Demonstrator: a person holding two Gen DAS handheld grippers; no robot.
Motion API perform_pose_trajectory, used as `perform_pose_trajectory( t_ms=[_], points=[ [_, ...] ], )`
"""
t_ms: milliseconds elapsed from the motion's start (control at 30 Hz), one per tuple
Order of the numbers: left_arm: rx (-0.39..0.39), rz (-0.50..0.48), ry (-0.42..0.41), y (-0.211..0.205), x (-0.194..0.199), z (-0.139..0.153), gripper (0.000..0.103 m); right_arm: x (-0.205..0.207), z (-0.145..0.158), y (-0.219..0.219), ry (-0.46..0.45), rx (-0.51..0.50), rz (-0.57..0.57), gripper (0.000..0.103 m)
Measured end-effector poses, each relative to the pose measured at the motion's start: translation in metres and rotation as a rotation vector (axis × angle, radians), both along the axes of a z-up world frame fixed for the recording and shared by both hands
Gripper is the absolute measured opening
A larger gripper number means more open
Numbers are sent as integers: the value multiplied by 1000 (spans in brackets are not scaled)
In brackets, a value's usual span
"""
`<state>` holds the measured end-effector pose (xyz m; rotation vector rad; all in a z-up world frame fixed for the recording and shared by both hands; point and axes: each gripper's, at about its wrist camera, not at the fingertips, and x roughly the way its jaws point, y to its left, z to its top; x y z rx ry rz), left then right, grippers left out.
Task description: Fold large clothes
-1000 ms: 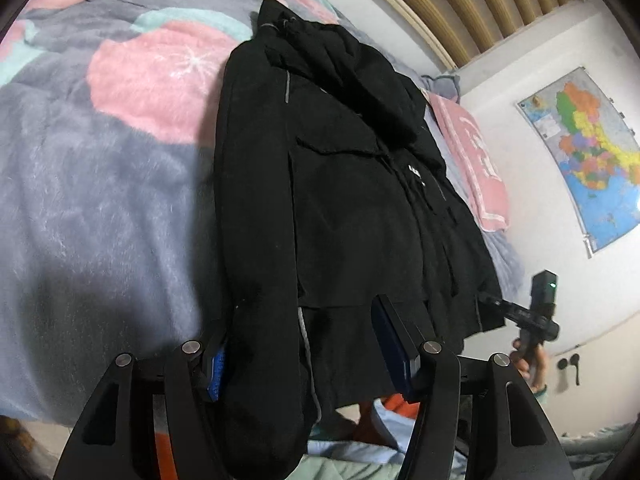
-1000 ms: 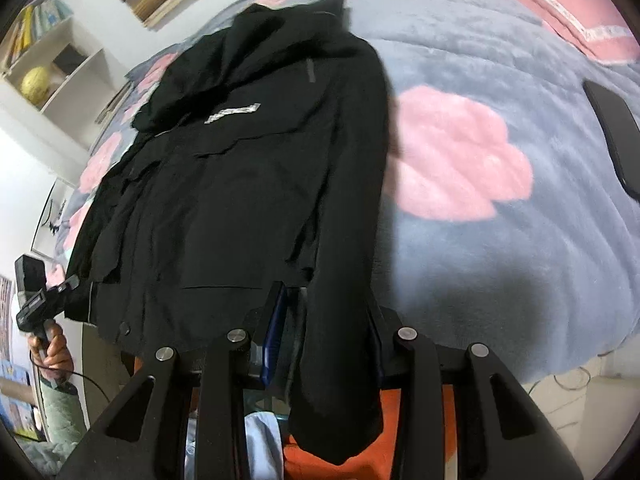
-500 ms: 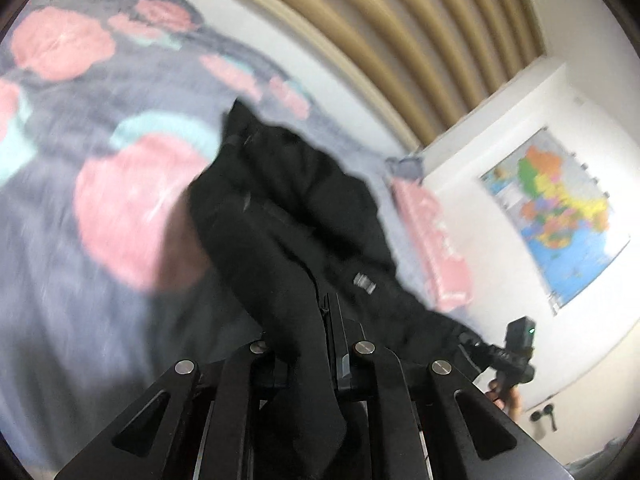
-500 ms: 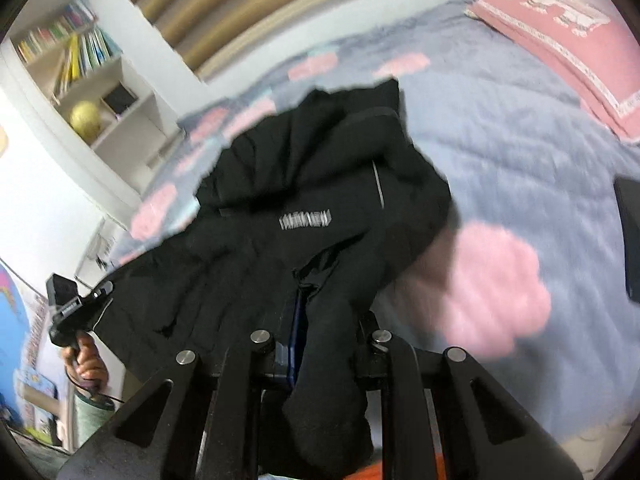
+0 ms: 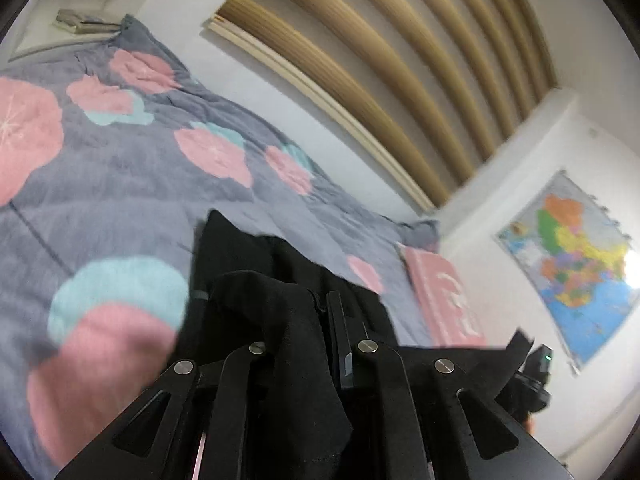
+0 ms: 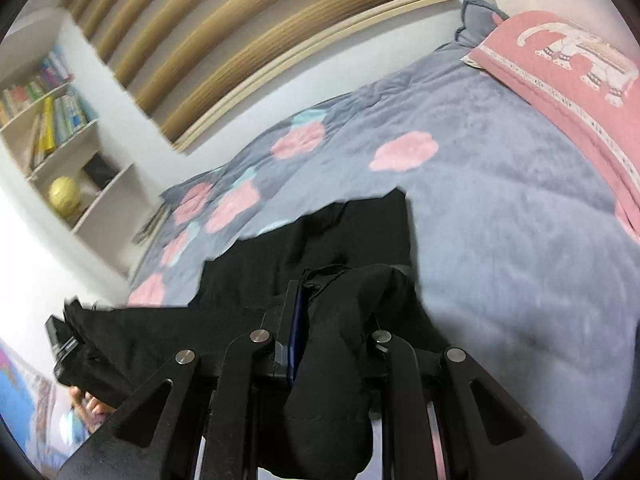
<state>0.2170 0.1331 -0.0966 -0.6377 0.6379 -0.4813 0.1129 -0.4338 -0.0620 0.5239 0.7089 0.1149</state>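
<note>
Black jacket (image 5: pixel 256 280), lower centre of frame: hem now clamped in left claw (image 5: pixel 320 320) and right claw (image 6: pixel 332 312), both just closed, lifted off bed (image 5: pixel 120 184); fold under way.

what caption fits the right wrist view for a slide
Right hand-held gripper shut on the black jacket, lifting its hem over the floral blanket.

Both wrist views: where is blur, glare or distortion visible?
Left wrist view: glare at the right edge beside the wall map, blurred blanket. Right wrist view: fisheye bends the bookshelf; smeared black jacket edge.
</note>
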Motion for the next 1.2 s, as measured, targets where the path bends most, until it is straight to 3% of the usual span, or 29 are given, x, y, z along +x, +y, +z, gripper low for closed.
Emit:
perform_pose_trajectory(
  t_ms=[167,267,367,533,633,733,800,833,900,933,1033,1100,1200],
  points=[
    [120,76,88,-29,69,-38,16,83,-44,3,111,-60,-57,21],
    [216,85,206,-49,105,-79,17,119,-85,6,215,-135,-75,21],
    [242,74,299,-56,129,-120,18,137,-129,3,269,-119,-86,21],
    [310,33,239,-62,130,-122,18,140,-142,2,230,-133,-70,21],
    [277,2,199,-53,119,-117,20,136,-137,-5,220,-94,-47,24],
    [238,-101,140,-45,102,-94,28,119,-120,-14,189,-31,-20,36],
    [253,-170,46,-37,81,-72,37,103,-101,-17,143,3,11,53],
    [246,-213,7,-31,69,-61,45,92,-91,-20,111,23,30,57],
    [196,-272,-28,-17,53,-44,57,70,-71,-27,52,28,40,82],
    [182,-279,-39,-13,49,-40,65,59,-61,-30,17,10,30,86],
    [186,-265,-77,-5,39,-32,74,39,-41,-34,-65,-54,24,88],
    [202,-250,-92,-3,36,-31,75,41,-40,-30,-55,-122,33,89],
    [89,-247,-125,12,36,-34,78,54,-50,-20,-26,-169,69,88]
  ],
)
